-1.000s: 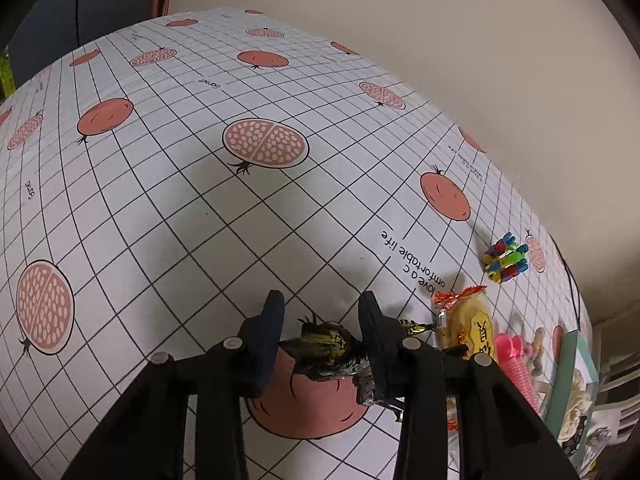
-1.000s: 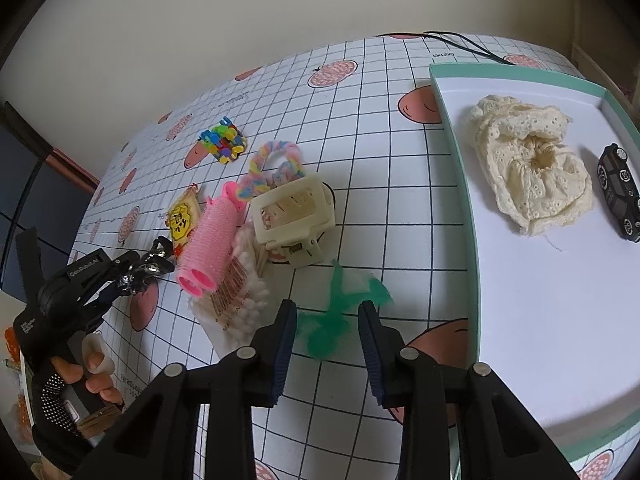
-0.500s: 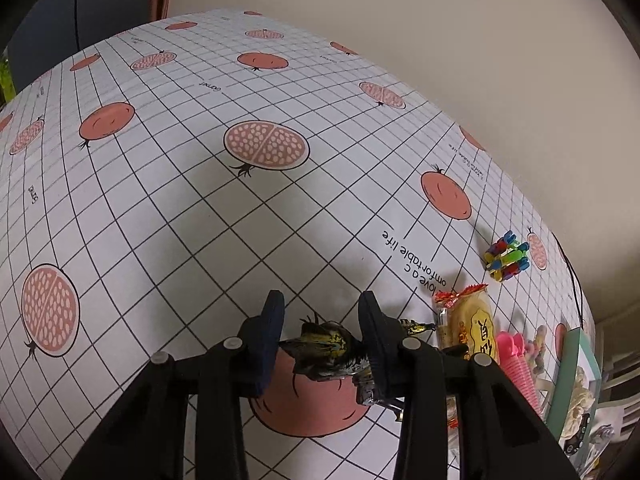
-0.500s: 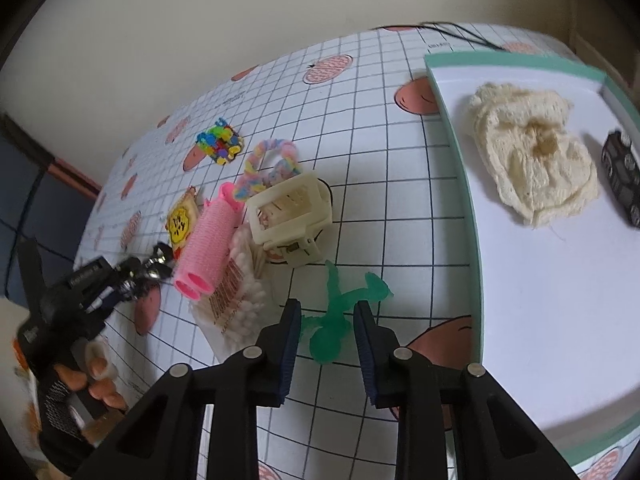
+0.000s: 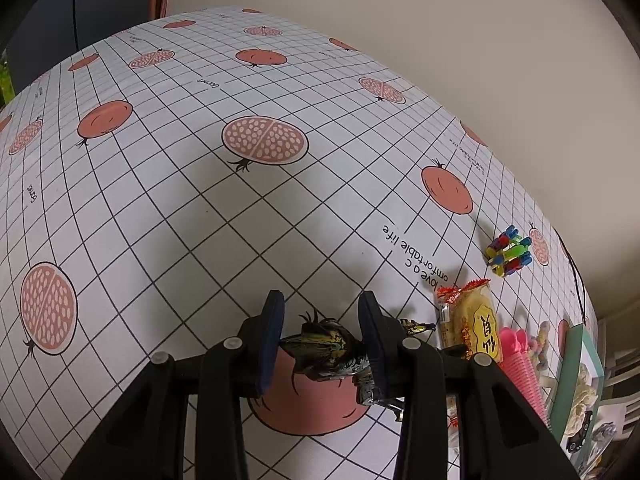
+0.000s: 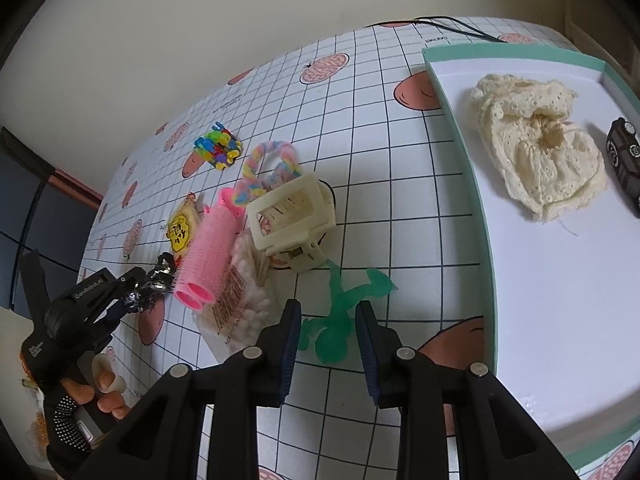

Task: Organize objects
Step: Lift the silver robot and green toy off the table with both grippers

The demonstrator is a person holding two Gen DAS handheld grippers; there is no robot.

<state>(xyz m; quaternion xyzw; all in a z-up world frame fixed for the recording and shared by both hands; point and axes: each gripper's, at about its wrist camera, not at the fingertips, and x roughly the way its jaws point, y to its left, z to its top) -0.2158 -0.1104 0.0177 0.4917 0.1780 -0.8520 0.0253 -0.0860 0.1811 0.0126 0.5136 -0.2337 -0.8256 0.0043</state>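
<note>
Left gripper (image 5: 320, 332): clenched on a dark yellow-and-black toy figure (image 5: 326, 350), which you hold just above the checked tablecloth (image 5: 200, 208). Part of the figure sticks out past the right pad.

Right gripper (image 6: 327, 336): released. The jaws straddle the green translucent figure (image 6: 340, 320), which lies flat on the cloth, near the tray but outside it.

Risk, right side: the green figure is thin and lies flush. Your pads may skate over it, or push it into the cotton swab packet (image 6: 236, 308) beside it.

Risk, left side: the grip on the toy figure looks off-centre. It may twist or slip out if you swing it quickly.

Risk, clutter: the cream hair claw (image 6: 290, 222), pink roller (image 6: 208, 256) and swab packet touch one another. Pulling at one will likely drag the rest.

Container: the teal-rimmed tray (image 6: 480, 216), white inside.

Contents: a cream lace cloth (image 6: 540, 156) and a black toy car (image 6: 624, 160) at the far edge, with much bare floor nearer you.

Still outside: snack packet (image 6: 180, 232), coloured bead cluster (image 6: 218, 150), pastel twisted loop (image 6: 268, 168).
</note>
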